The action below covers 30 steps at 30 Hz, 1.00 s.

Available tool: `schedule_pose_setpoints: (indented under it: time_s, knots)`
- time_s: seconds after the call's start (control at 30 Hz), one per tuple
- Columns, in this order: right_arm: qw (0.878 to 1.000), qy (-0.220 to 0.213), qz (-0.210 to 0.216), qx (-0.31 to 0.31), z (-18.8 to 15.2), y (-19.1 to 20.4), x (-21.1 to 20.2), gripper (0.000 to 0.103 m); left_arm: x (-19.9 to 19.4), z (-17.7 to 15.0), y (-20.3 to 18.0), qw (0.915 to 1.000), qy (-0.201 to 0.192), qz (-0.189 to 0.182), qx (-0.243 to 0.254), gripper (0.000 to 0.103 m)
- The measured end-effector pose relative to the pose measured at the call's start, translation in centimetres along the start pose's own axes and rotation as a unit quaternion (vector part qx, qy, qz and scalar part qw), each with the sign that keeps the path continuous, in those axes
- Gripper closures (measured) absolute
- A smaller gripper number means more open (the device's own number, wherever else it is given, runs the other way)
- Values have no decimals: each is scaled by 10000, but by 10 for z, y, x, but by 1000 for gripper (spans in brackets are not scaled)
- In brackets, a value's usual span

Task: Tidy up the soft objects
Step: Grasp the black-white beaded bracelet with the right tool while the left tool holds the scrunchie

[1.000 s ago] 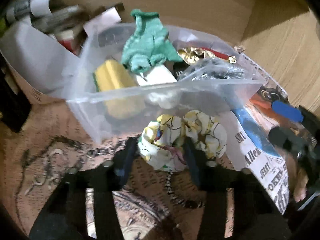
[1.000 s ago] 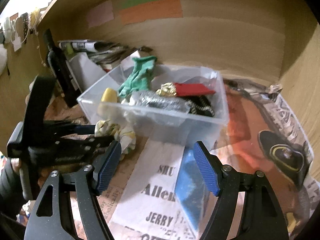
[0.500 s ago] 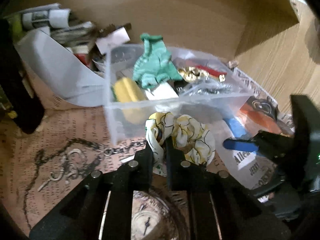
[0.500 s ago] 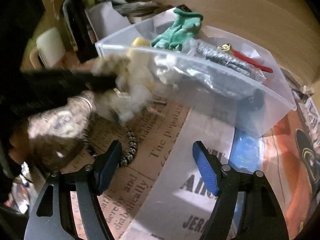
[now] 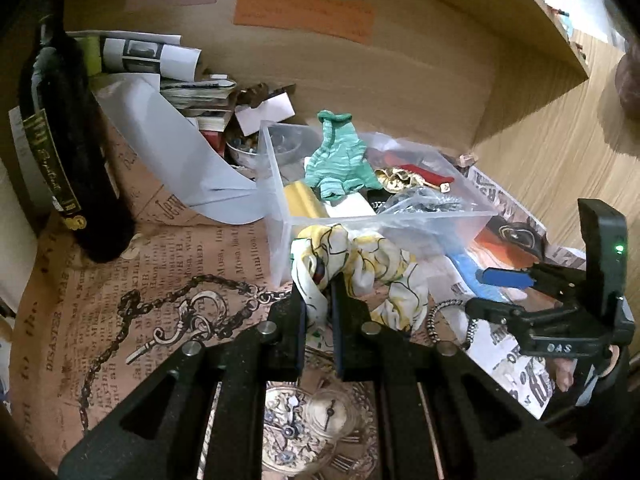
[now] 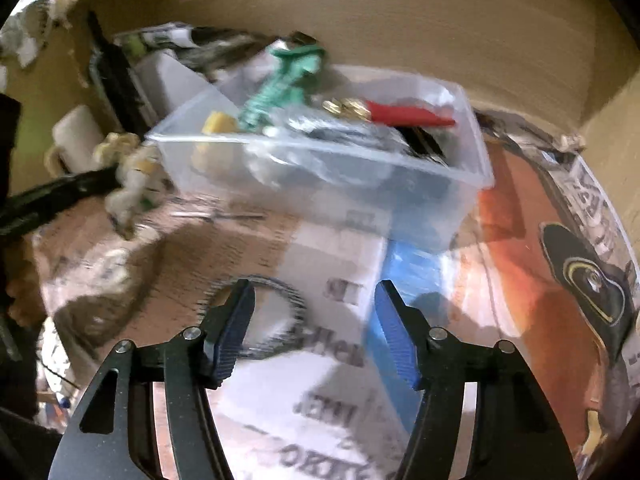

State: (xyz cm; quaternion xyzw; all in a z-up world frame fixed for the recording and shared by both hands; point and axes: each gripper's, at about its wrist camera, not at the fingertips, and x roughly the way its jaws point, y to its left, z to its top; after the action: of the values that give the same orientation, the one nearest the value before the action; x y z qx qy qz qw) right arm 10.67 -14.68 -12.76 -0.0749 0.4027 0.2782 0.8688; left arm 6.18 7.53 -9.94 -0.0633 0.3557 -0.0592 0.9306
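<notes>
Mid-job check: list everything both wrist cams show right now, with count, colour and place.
scrunchie: 1, white-yellow floral, pinched in left gripper, in front of bin
bin: 1, clear plastic, centre, filled
green knit: 1, teal, on top in bin
sponge: 1, yellow, in bin
red strip: 1, red, in bin
hair tie: 1, black-white, on paper by right gripper
bottle: 1, dark, far left
paper stack: several, white, behind bin
newsprint: brown-white, covers shelf floor
left gripper: black, shut on scrunchie
right gripper: blue pads, open above hair tie
</notes>
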Motion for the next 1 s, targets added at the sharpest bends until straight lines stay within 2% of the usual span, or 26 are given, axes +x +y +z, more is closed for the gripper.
schedule_pose_setpoints:
  time_s: [0.03,0.1,0.3,0.33,0.37,0.4,0.53,0.57,0.67,0.8,1.0]
  knots:
    - [10000,-18,65,-53,1,7,-1,40,-1,0,-1,10000,-20,-9,-10,93]
    - [9997,14,181,-162,0,19,1,27,-5,-1,-2,10000,-65,-51,-8,93]
    - [9980,375,28,-515,-3,38,32,25,-13,-4,-5,9998,-145,-83,49,93]
    - [9981,302,0,-545,-4,38,33,25,-13,-4,-5,9998,-149,-83,48,93]
    - [9981,292,-3,-541,-3,38,33,26,-13,-4,-5,9998,-150,-83,47,93]
    - [9982,273,-19,-525,-3,37,33,37,-13,-5,-5,9998,-163,-85,45,93]
    - [9985,236,-17,-490,-2,33,30,57,-14,-3,-6,9997,-227,-111,27,93]
    - [9986,226,-55,-481,-3,31,29,65,-14,-1,-6,9996,-246,-128,23,93]
    - [9988,200,-83,-435,-7,25,21,75,-16,2,-10,9994,-312,-158,49,93]
    - [9993,67,-93,-346,-7,19,7,77,-17,9,-15,9990,-399,-195,74,93]
    - [9983,-450,-102,-346,4,16,-29,77,-19,23,-20,9980,-585,-190,137,93]
